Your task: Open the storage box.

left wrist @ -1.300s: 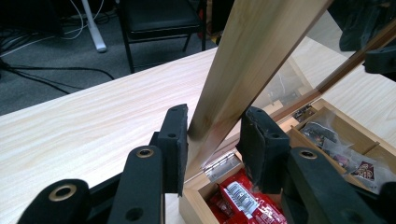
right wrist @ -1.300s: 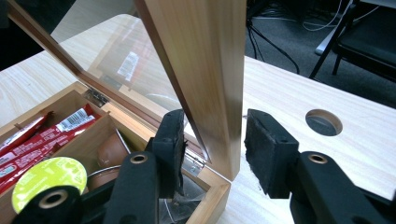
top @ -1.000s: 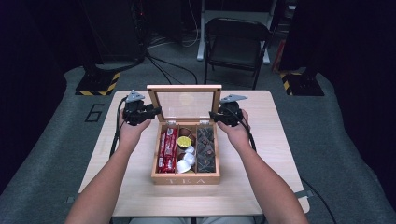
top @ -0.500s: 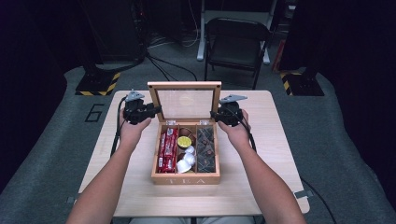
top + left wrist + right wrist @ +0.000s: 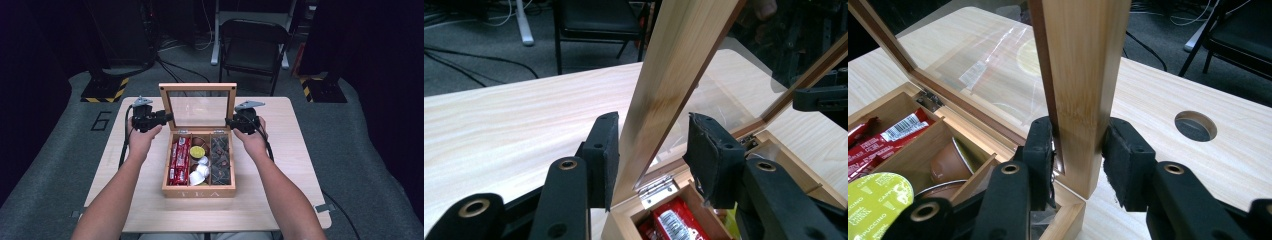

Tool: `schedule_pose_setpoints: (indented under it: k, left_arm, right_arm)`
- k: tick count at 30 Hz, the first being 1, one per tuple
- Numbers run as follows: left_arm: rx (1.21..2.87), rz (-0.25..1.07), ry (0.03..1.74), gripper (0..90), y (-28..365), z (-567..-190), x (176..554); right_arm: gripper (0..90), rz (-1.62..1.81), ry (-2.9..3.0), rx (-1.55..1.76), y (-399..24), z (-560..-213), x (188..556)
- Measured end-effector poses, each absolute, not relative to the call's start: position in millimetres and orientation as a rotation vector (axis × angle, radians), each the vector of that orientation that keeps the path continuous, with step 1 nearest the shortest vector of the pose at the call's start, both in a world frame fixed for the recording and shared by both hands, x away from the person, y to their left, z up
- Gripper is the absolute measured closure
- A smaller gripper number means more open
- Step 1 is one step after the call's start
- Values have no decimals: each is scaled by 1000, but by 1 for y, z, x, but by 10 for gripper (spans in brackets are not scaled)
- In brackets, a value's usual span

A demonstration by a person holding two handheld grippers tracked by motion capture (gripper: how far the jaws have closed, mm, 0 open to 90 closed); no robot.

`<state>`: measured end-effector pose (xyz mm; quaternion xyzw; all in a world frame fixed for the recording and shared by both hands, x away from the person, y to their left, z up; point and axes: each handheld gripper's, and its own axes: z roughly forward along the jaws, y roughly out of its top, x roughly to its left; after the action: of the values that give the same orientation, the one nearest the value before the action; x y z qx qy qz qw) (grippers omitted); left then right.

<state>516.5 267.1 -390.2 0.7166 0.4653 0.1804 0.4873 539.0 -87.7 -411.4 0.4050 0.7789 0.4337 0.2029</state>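
A wooden tea box (image 5: 199, 192) stands mid-table with its glass-paned lid (image 5: 197, 86) raised upright. Inside lie red packets (image 5: 179, 160), several capsules (image 5: 200, 162) and dark pods (image 5: 220, 160). My left gripper (image 5: 167, 119) is at the lid's left edge. In the left gripper view its jaws (image 5: 653, 125) have just been opening. The lid frame (image 5: 674, 65) stands between them, with a gap at the right pad (image 5: 709, 155). My right gripper (image 5: 229, 121) has just been closing. It is now shut on the lid's right edge (image 5: 1083, 60), both pads (image 5: 1040, 150) pressing the wood.
The light wooden table (image 5: 125, 200) has a round hole (image 5: 1195, 125) to the right of the box. A folding chair (image 5: 252, 45) stands behind the table's far edge. Cables run across the grey floor (image 5: 180, 65), and yellow-black stands sit at both back corners.
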Motion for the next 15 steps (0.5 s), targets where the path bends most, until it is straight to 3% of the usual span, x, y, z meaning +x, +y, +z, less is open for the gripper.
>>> schedule_pose_setpoints:
  k: [15]
  left_arm:
    - [1767, 463, 1115, 543, 274, -382, 501]
  right_arm:
    - [655, 1201, 2167, 1198, -86, -412, 552]
